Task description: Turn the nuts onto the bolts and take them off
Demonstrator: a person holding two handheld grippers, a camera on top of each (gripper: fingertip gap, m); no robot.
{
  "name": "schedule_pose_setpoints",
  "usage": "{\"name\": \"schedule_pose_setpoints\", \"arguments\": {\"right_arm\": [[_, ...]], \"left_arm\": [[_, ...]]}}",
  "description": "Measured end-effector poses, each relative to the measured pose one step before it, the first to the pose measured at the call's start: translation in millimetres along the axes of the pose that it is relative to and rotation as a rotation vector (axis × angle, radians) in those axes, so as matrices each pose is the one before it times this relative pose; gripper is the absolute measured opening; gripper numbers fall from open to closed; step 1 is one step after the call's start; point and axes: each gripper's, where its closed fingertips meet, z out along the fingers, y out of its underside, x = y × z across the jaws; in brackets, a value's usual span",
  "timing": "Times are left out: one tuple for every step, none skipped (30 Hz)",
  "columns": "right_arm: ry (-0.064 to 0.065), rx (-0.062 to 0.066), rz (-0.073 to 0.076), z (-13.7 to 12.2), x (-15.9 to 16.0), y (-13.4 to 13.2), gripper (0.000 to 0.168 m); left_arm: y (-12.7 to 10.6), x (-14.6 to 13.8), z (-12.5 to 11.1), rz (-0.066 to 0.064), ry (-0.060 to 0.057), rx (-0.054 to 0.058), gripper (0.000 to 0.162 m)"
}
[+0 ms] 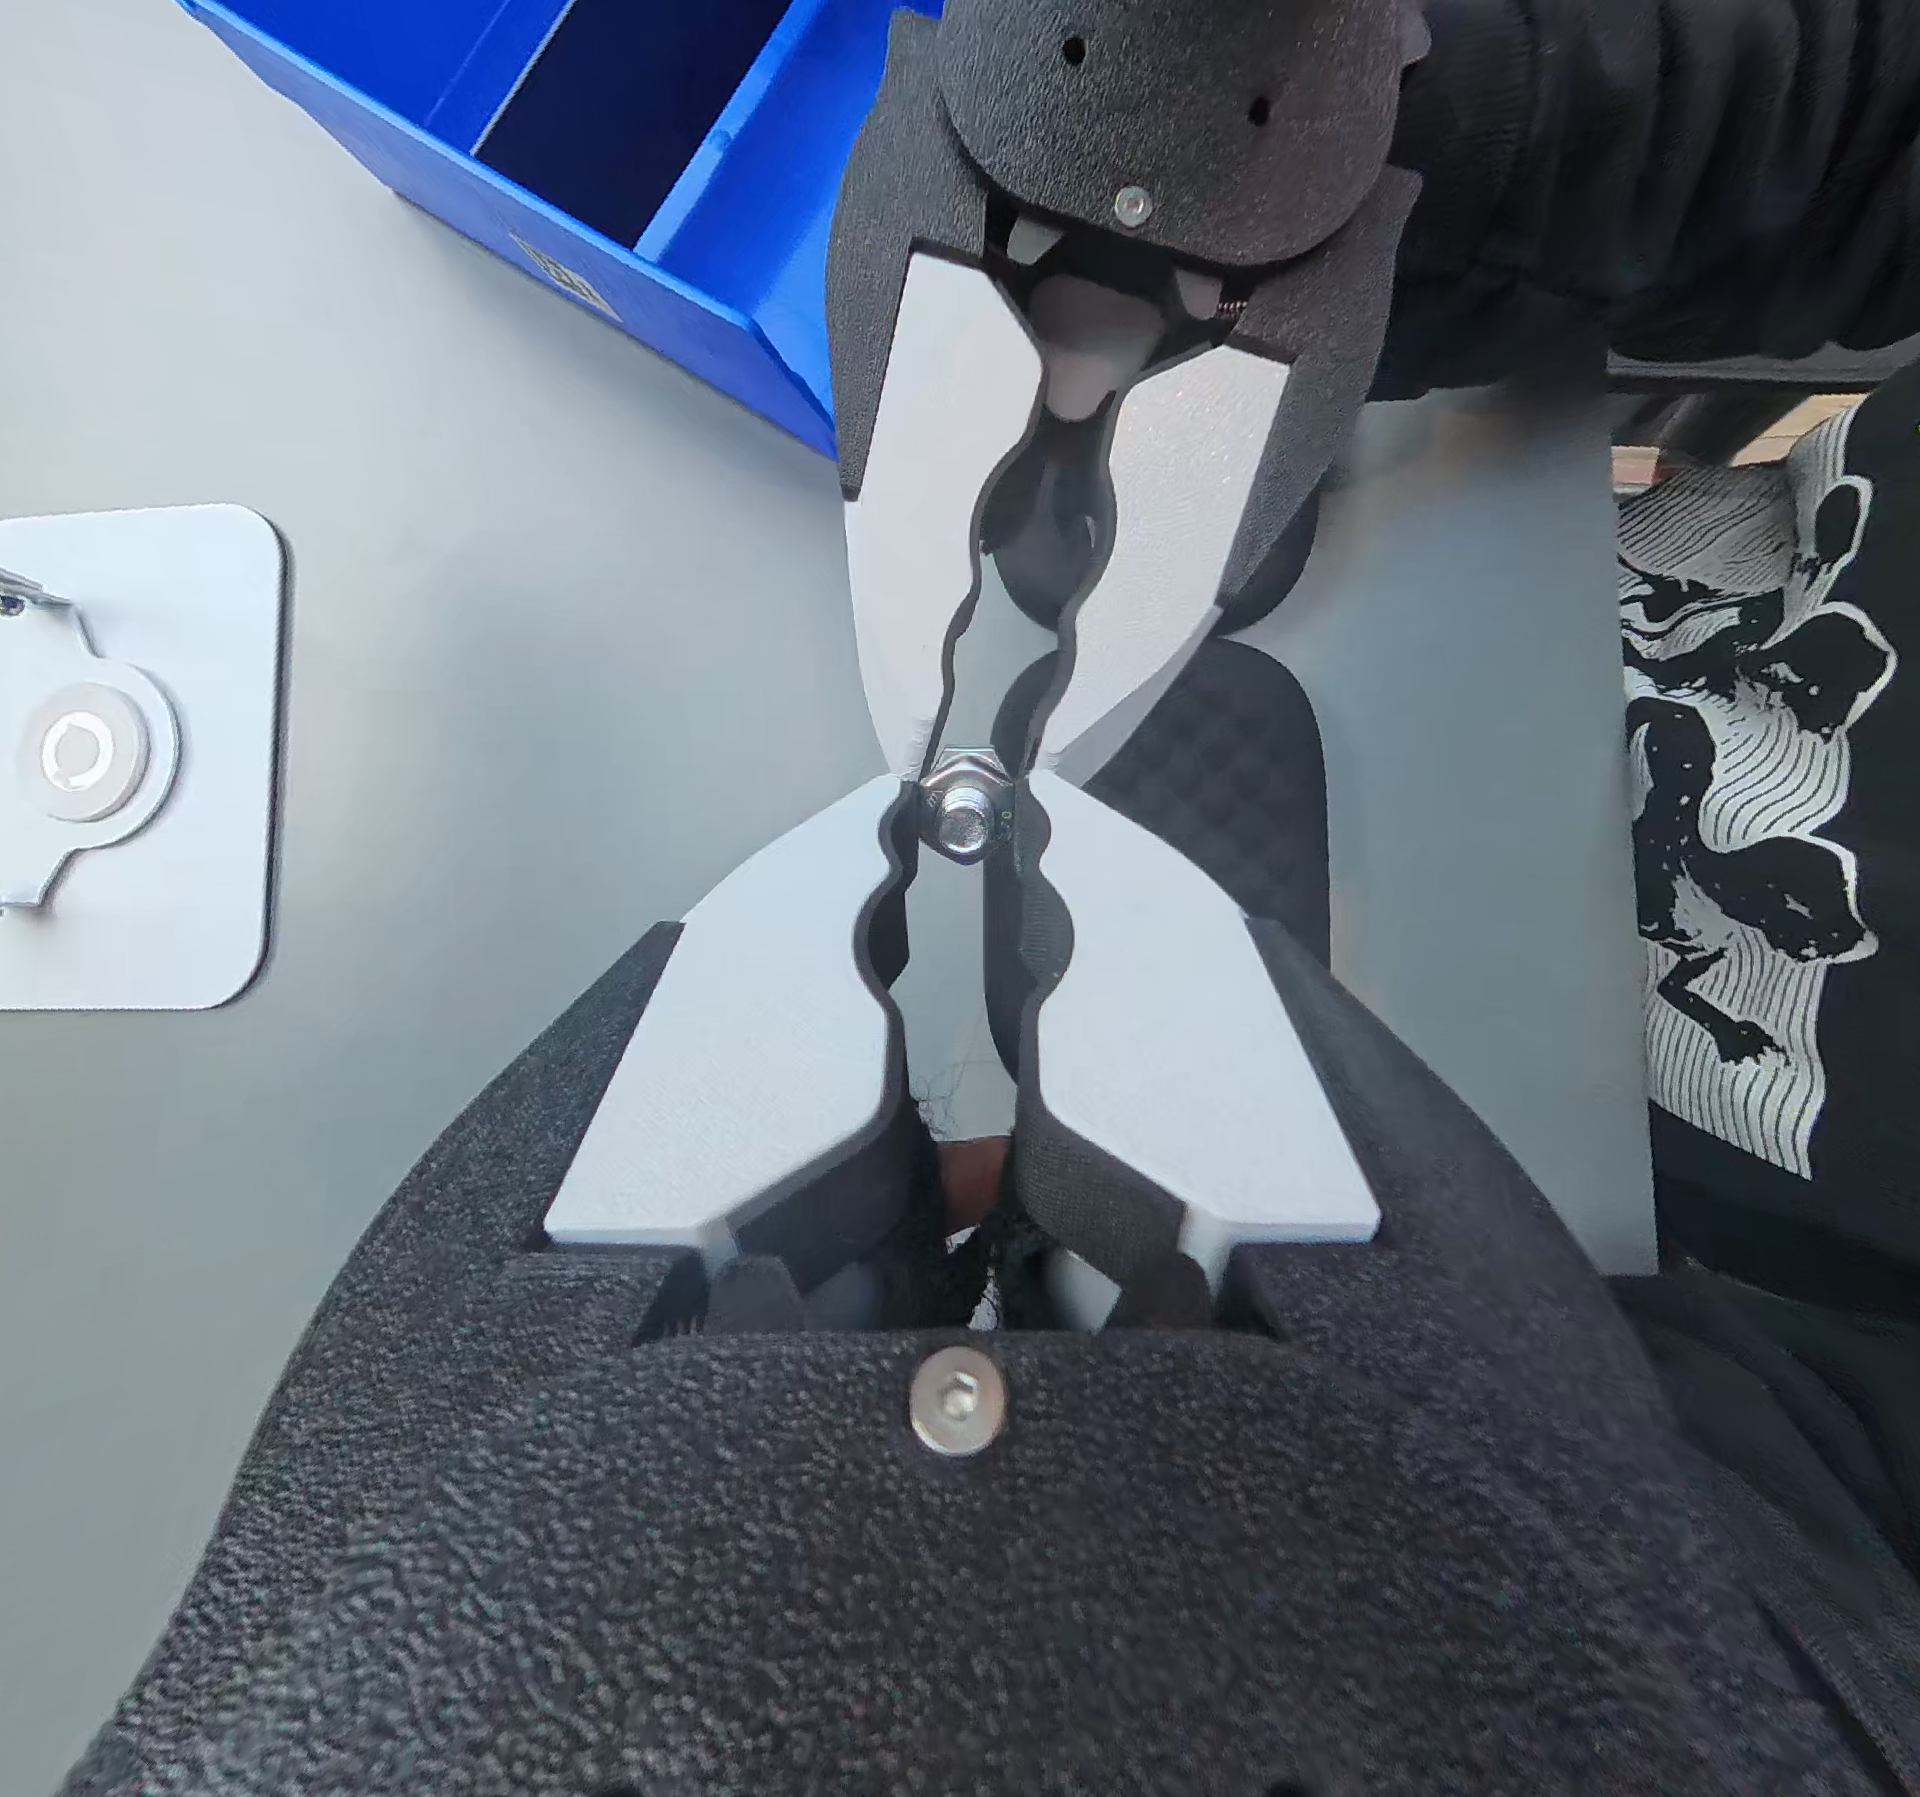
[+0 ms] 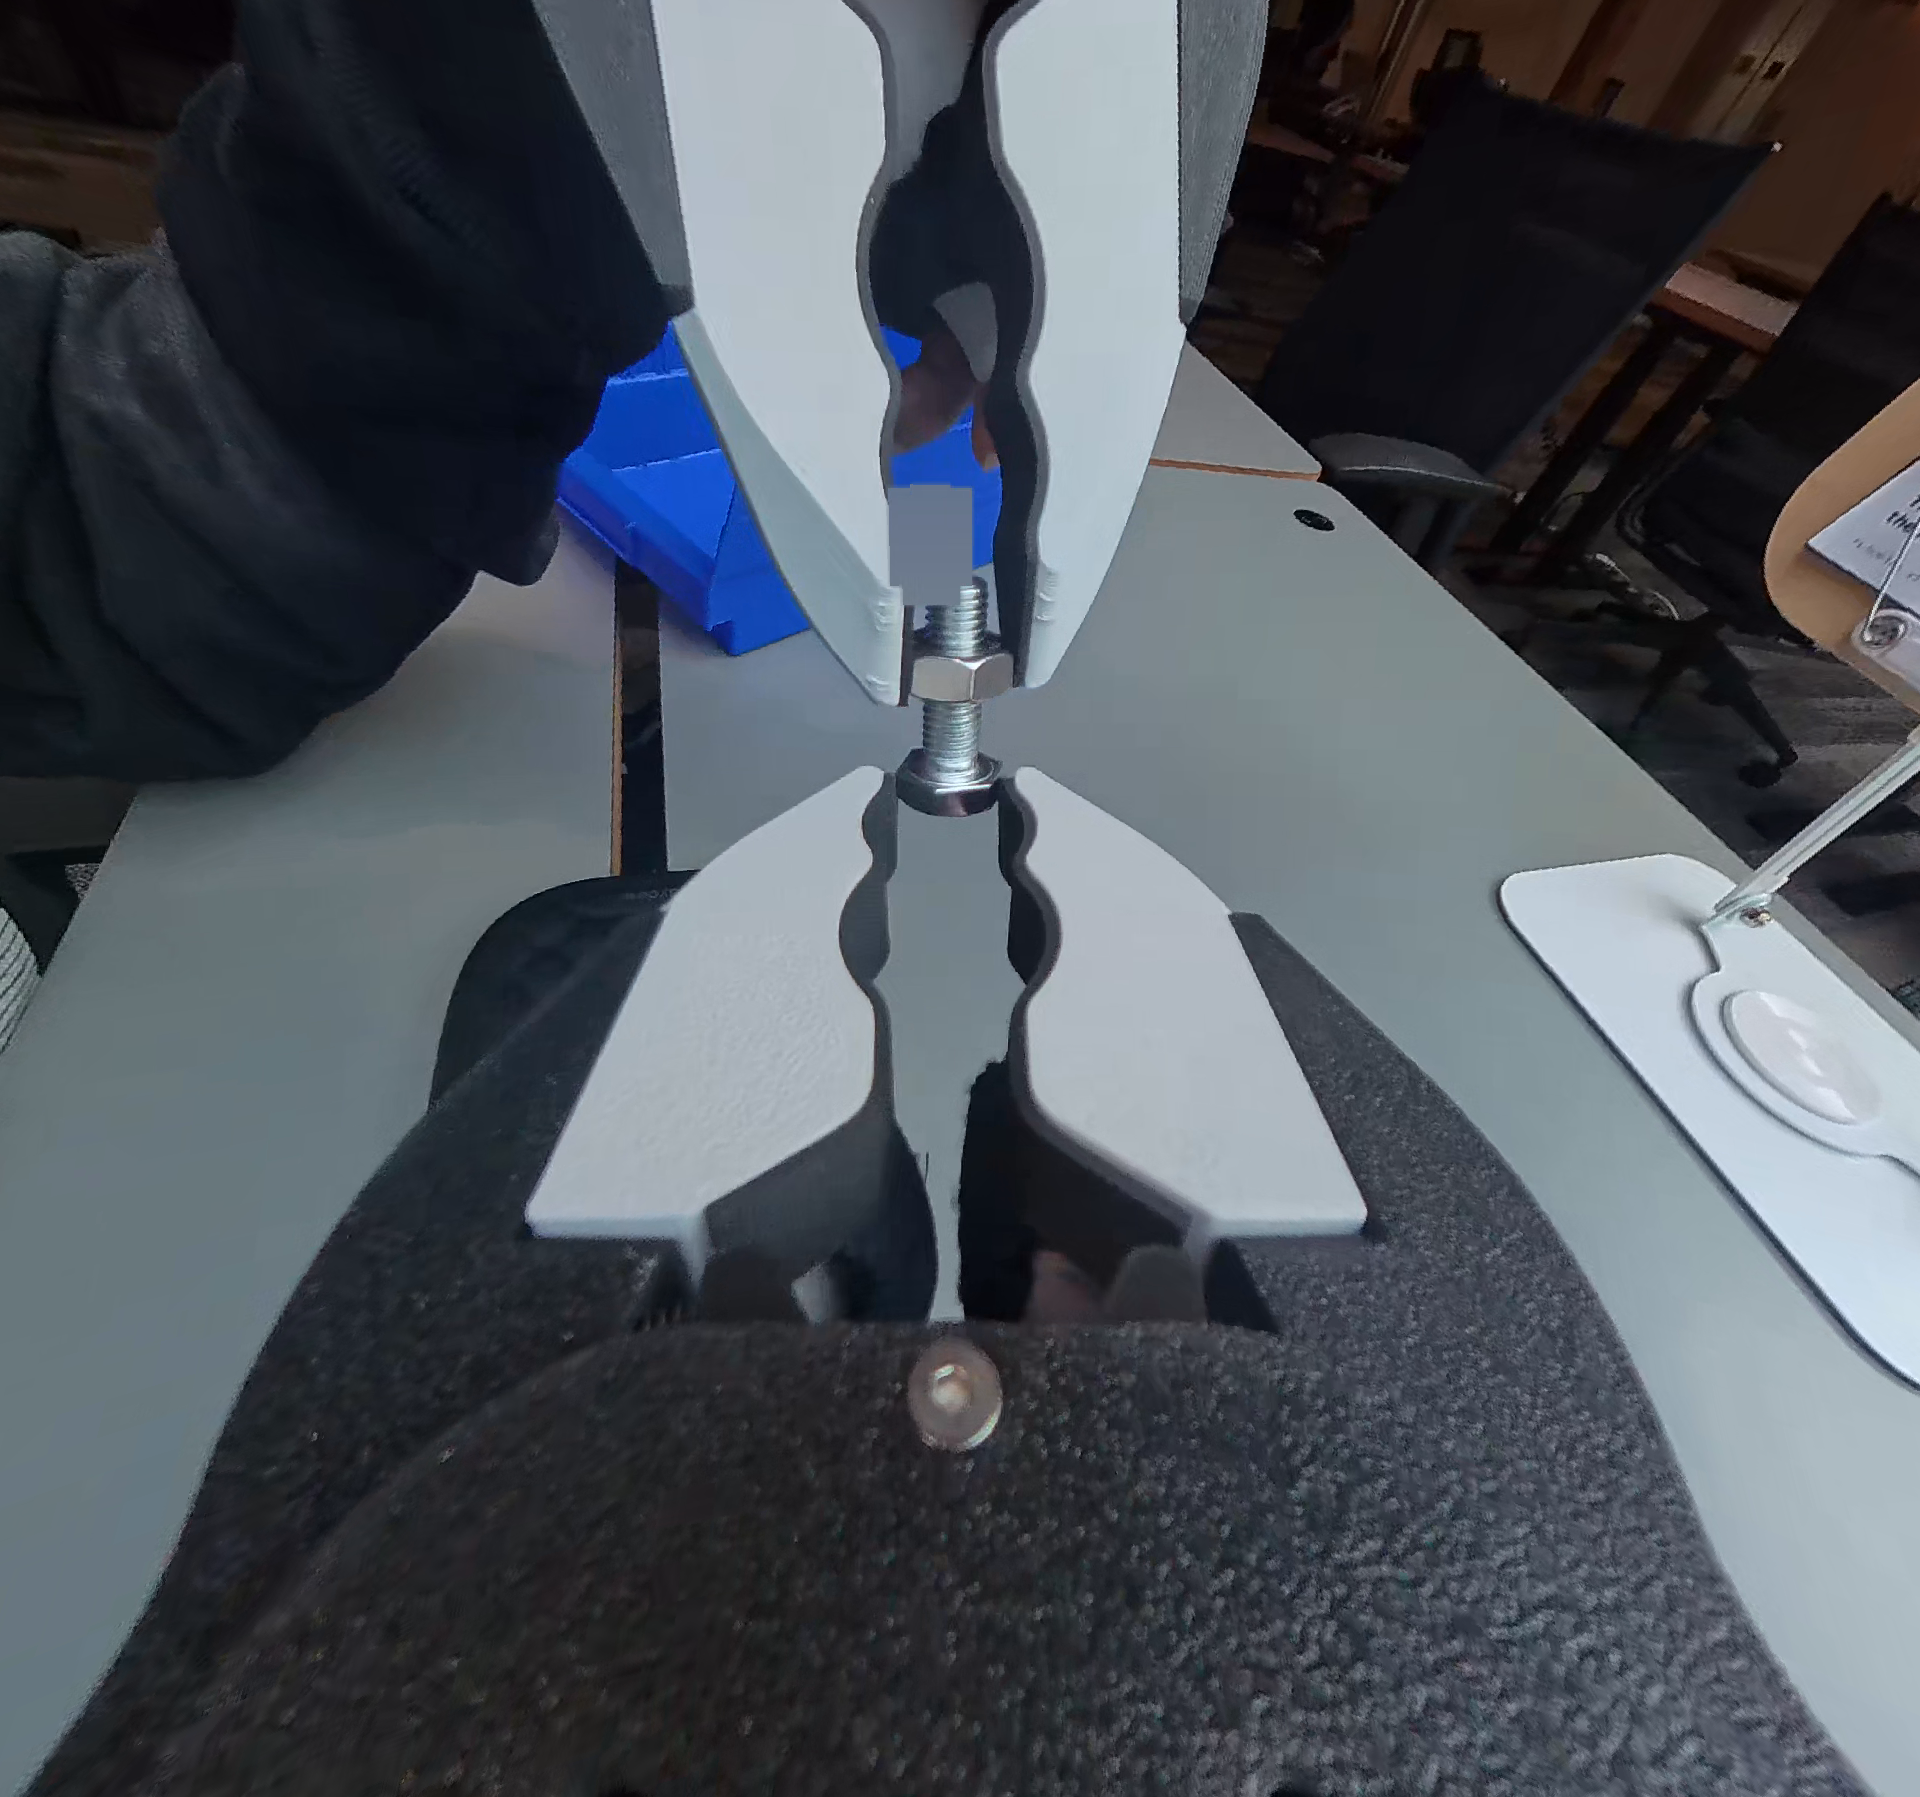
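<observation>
My two grippers meet tip to tip above the grey table (image 1: 520, 604). The left gripper (image 1: 966, 812) is shut on a silver hex nut (image 1: 961, 793); the bolt's threaded end (image 1: 961, 828) pokes through it toward the camera. In the right wrist view the left gripper (image 2: 958, 677) comes from above, holding the nut (image 2: 958, 675) on the threaded bolt (image 2: 951, 734). The right gripper (image 2: 948, 786) is shut on the bolt's hex head end (image 2: 948, 800). It also shows in the left wrist view (image 1: 977, 760), coming in from above.
A blue divided bin (image 1: 623, 85) stands on the table behind the grippers, also in the right wrist view (image 2: 665, 521). A white stand base plate (image 1: 135, 760) (image 2: 1714, 1020) lies to one side. A person's dark sleeves (image 1: 1662, 137) (image 2: 312, 397) hold the grippers. Office chairs (image 2: 1507, 293) stand beyond the table. Only a small space, under 4 cm, lies between the two pairs of fingers.
</observation>
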Motion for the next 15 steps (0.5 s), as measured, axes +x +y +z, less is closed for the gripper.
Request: {"name": "schedule_pose_setpoints", "arguments": {"right_arm": [[0.0048, 0.0163, -0.0007, -1.66, 1.87, -1.88, 0.017], [0.0072, 0.0276, 0.0068, -2.26, 2.94, -3.01, 0.017], [0.0073, 0.0361, 0.0135, -2.97, 3.44, -3.91, 0.017], [0.0111, 0.0392, 0.0200, -3.20, 4.22, -4.36, 0.017], [0.0133, 0.0438, 0.0212, -3.49, 4.68, -5.06, 0.017], [0.0055, 0.0440, 0.0218, -3.29, 3.42, -5.43, 0.017], [-0.0046, 0.0421, 0.0219, -2.82, 1.55, -5.47, 0.017], [-0.0079, 0.0406, 0.0228, -2.23, 0.57, -5.23, 0.017], [-0.0108, 0.0398, 0.0234, -1.69, -0.13, -4.91, 0.017], [-0.0084, 0.0312, 0.0215, -1.18, -0.13, -3.53, 0.017], [-0.0057, 0.0238, 0.0166, -0.64, -0.06, -2.50, 0.017], [-0.0089, 0.0114, 0.0135, -0.11, -0.47, -0.78, 0.017], [-0.0075, 0.0023, 0.0081, 0.31, -0.48, 0.64, 0.017], [-0.0062, -0.0042, 0.0016, 0.69, -0.70, 1.50, 0.017], [-0.0039, -0.0073, -0.0026, 0.95, -0.76, 1.87, 0.017]], "left_arm": [[-2.79, -0.82, -0.58, -0.0048, -0.0030, 0.0214, 0.017], [-4.56, -1.93, -1.05, -0.0096, -0.0115, 0.0369, 0.017], [-6.06, -3.11, -1.65, -0.0105, -0.0222, 0.0527, 0.022], [-7.10, -6.79, -2.31, -0.0089, -0.0484, 0.0709, 0.029], [-8.48, -7.65, -2.78, -0.0072, -0.0547, 0.0937, 0.035], [-9.53, -5.67, -2.46, -0.0150, -0.0415, 0.1149, 0.040], [-9.46, -3.16, -1.93, -0.0305, -0.0230, 0.1279, 0.041], [-8.08, -1.44, -1.28, -0.0471, -0.0097, 0.1295, 0.041], [-3.93, 0.67, -1.23, -0.0488, 0.0052, 0.1024, 0.042], [-0.51, 0.63, -1.26, -0.0458, 0.0048, 0.0738, 0.044], [1.88, 1.92, -0.47, -0.0345, 0.0094, 0.0478, 0.044], [3.03, 3.34, 0.31, -0.0158, 0.0131, 0.0295, 0.046], [2.84, 3.45, 0.96, -0.0032, 0.0113, 0.0183, 0.046], [2.72, 2.41, 1.60, 0.0009, 0.0061, 0.0023, 0.046], [2.87, 1.65, 1.85, 0.0000, 0.0062, -0.0079, 0.046]]}}
